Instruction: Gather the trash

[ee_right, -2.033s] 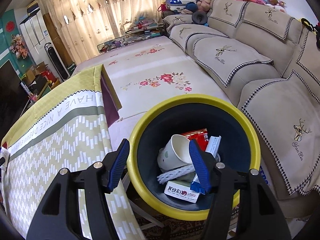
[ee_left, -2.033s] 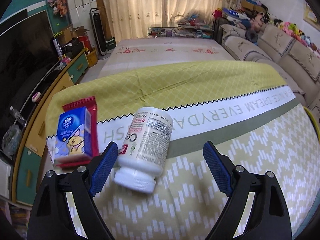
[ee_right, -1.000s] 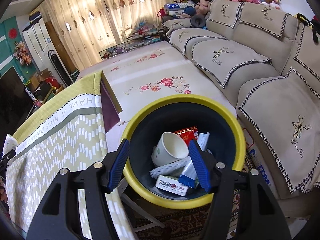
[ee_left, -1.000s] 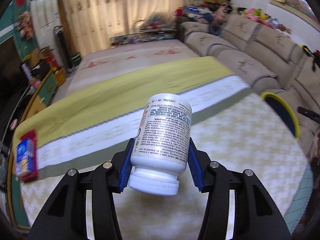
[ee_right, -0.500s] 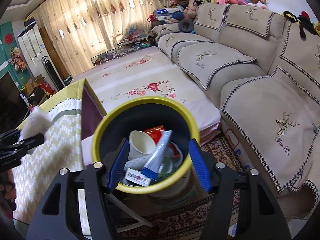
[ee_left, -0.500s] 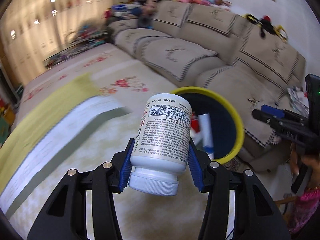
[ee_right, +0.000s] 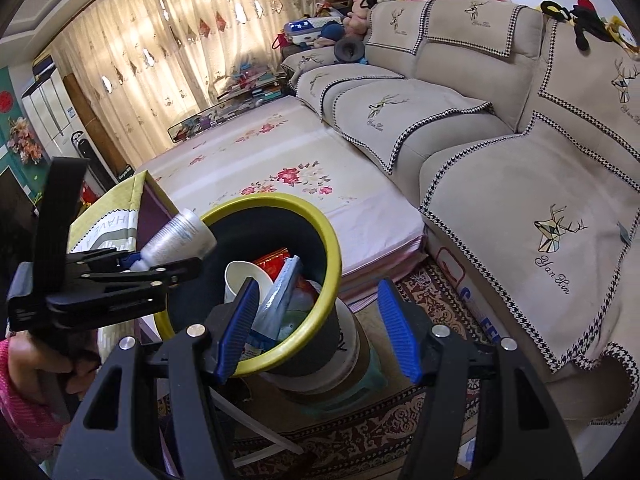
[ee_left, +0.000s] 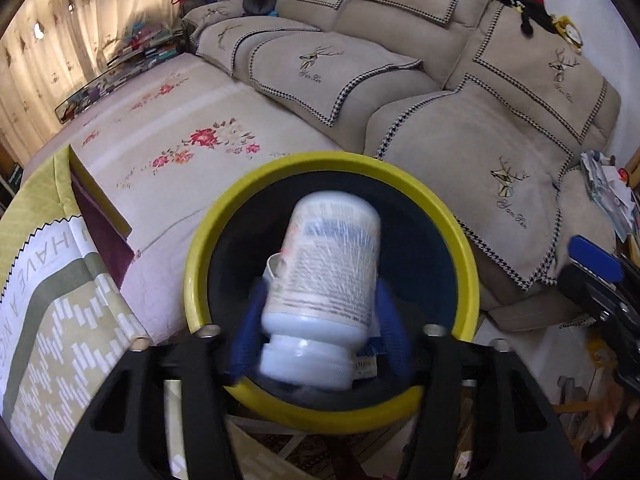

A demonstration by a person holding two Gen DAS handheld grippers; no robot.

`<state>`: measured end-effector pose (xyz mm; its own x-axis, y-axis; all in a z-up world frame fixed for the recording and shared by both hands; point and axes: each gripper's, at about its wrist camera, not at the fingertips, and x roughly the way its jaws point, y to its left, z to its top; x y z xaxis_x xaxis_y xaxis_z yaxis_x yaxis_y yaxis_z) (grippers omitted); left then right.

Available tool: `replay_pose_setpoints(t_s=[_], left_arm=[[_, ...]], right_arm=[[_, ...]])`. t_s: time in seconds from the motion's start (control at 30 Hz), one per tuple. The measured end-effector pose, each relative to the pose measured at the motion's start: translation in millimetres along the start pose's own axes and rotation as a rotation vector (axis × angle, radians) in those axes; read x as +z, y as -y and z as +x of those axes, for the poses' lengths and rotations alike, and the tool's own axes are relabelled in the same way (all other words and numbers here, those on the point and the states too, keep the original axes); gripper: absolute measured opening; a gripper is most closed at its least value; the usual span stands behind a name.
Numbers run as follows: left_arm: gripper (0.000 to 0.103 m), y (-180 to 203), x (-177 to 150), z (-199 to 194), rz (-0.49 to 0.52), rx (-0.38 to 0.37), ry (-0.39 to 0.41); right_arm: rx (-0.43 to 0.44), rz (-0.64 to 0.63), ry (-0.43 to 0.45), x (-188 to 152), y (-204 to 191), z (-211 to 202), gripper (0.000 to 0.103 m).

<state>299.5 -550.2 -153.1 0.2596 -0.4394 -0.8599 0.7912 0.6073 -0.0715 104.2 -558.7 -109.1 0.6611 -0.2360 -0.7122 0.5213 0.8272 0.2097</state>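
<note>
A white pill bottle (ee_left: 324, 276), cap towards me, hangs blurred and tilted between the blue pads of my left gripper (ee_left: 320, 324), right over the mouth of the yellow-rimmed dark bin (ee_left: 192, 272). The left jaws are opening and the pads look just clear of the bottle's sides. From the right wrist view the left gripper (ee_right: 160, 264) reaches in from the left with the bottle (ee_right: 180, 236) above the bin rim (ee_right: 332, 248). My right gripper (ee_right: 320, 330) stands open and empty over the bin's near edge. Inside lie a paper cup (ee_right: 240, 276), a red packet (ee_right: 276, 260) and a blue-white pack (ee_right: 280, 296).
The bin rests on a white bucket and stool (ee_right: 344, 360) over a patterned rug (ee_right: 360, 440). A beige sofa (ee_right: 520, 184) runs along the right, and a floral mat (ee_right: 300, 176) lies behind. The table with the yellow-green cloth (ee_left: 52, 320) is at the left. A person in pink (ee_right: 16, 380) shows at the lower left.
The left gripper carried the bottle from over the table to above the bin, and its pads have spread, the bottle blurring and tilting. The right gripper drifted right, so the bin sits further left.
</note>
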Motion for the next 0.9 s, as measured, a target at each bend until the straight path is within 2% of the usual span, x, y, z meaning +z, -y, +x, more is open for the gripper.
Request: replay_pose_setpoints(t_s=[0.03,0.13,0.2,0.27,0.37,0.43,0.53,0.7,0.83,0.9], left_arm=[[0.082,-1.9,-0.7,-2.3,-0.012,0.009,0.012],[0.083,-9.3,-10.3,-23.4,-0.032,0.021,0.052],[0.084,-22.9,-27.5,-54.5,-0.045,0.034,0.092],[0.092,-28.7,-42.3,-83.7,-0.055,0.053,0.143],[0.098,-37.0,-79.9,-140.0,-0.069,0.116,0.254],[0.098,-47.7,-113.8,-179.0,-0.107,0.176,0.322],[0.098,-66.3,-168.1,-226.7,-0.189,0.255,0.366],[0.098,-96.4,-259.2,-290.3,-0.363,0.408,0.403],[0.098,-116.2,-320.8,-334.8,-0.501,0.508,0.443],[0.098,-120.9,-345.0,-352.3,-0.547,0.532,0.458]], right_arm=[[0.002,0.0,0.001,0.2,-0.8,-1.1,0.059],[0.006,-0.011,0.005,-2.3,-7.0,-4.8,0.059],[0.021,-0.026,0.006,-3.4,-15.1,-8.6,0.059],[0.039,-0.049,0.01,-7.6,-26.9,-14.1,0.059],[0.072,-0.085,0.013,-14.6,-45.8,-22.6,0.061],[0.098,-0.111,0.015,-20.5,-60.9,-29.6,0.062],[0.138,-0.147,0.029,-29.7,-81.8,-41.1,0.07],[0.179,-0.224,0.077,-42.8,-120.7,-71.9,0.077],[0.178,-0.301,0.129,-54.7,-146.7,-101.0,0.084],[0.176,-0.325,0.152,-61.1,-155.1,-112.3,0.086]])
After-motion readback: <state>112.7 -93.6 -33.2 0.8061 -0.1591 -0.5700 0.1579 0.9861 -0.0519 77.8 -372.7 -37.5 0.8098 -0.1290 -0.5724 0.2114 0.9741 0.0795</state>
